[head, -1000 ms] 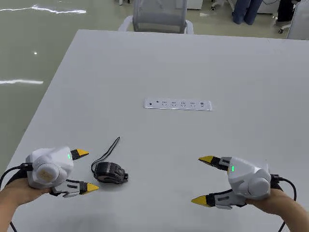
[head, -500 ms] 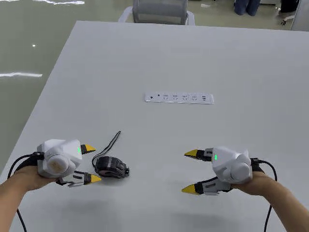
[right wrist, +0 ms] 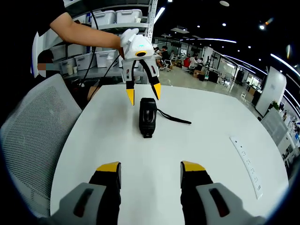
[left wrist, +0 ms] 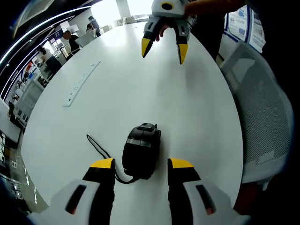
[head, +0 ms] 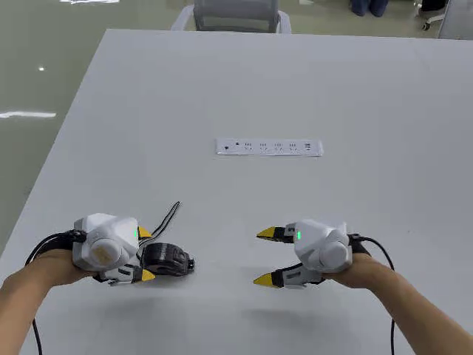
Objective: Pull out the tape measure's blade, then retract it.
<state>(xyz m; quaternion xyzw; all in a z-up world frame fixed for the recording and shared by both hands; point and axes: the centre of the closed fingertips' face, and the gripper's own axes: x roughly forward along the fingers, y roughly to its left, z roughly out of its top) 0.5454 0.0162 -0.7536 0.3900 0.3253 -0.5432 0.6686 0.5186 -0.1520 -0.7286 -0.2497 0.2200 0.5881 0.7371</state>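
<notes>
Your left gripper has slid in, wide jaws just straddling the tape measure on the desk, and your right gripper, also spread, has moved closer; blade not out yet.

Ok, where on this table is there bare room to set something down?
Free: the table between the tape measure and the right gripper, the stretch from the grippers to the power strip, and everything beyond it. Crowded: the near left, where the left gripper flanks the tape measure.
</notes>
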